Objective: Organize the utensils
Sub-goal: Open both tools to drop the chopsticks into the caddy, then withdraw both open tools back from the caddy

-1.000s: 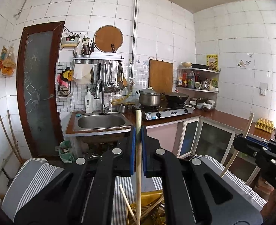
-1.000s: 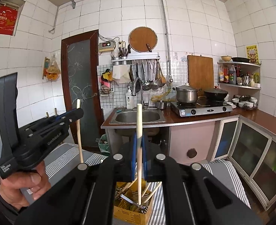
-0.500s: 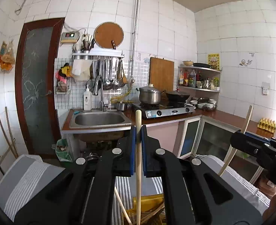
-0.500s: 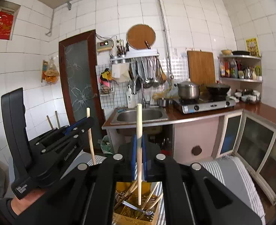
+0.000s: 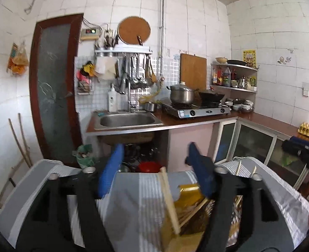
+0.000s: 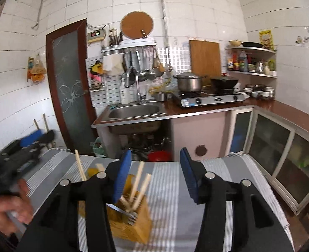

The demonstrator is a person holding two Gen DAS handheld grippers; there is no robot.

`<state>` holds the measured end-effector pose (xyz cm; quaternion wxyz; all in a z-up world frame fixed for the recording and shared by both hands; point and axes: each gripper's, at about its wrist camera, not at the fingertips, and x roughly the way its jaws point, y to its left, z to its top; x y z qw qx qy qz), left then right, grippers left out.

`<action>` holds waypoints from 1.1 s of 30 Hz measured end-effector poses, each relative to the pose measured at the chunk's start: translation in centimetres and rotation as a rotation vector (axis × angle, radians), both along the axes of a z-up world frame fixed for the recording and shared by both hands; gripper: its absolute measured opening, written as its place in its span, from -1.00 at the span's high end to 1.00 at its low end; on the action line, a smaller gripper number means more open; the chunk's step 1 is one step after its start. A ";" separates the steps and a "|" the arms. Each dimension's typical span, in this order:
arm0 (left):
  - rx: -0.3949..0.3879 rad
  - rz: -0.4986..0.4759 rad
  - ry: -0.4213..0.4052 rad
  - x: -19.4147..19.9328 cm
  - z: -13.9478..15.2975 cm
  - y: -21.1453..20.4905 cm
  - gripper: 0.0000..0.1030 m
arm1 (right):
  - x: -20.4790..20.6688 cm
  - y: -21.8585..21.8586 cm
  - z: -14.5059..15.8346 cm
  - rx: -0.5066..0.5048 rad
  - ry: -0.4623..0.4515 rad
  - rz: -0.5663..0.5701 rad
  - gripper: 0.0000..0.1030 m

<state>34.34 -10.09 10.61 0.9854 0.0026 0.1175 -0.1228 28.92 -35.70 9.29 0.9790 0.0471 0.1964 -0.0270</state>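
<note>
Two chopsticks just released | left gripper, right gripper jaws just opened, empty | chopsticks leaning in yellow holder on striped counter | next: fetch further utensils.

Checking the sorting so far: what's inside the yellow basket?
In the basket: several wooden chopsticks standing tilted, and a metal fork. The right claw covers its left side, so anything there is hidden.
</note>
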 end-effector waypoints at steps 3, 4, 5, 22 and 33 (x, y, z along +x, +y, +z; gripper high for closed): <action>0.013 0.003 -0.032 -3.5 -0.4 2.4 -0.60 | -2.7 -0.6 -0.3 -0.004 0.010 -0.010 -0.09; 0.025 -0.005 -0.032 -4.7 -1.0 3.2 -0.66 | -4.1 -0.7 -0.7 0.006 0.017 0.002 -0.10; 0.037 0.000 -0.031 -5.9 -1.6 4.1 -0.77 | -5.5 -0.7 -1.0 0.013 0.017 0.013 -0.14; 0.086 0.176 0.009 -23.2 -12.8 8.6 -0.90 | -24.4 4.4 -12.6 -0.066 -0.045 0.017 -0.38; 0.078 0.212 -0.075 -25.2 -14.6 7.3 -0.90 | -25.3 3.7 -14.9 -0.070 -0.094 -0.025 -0.38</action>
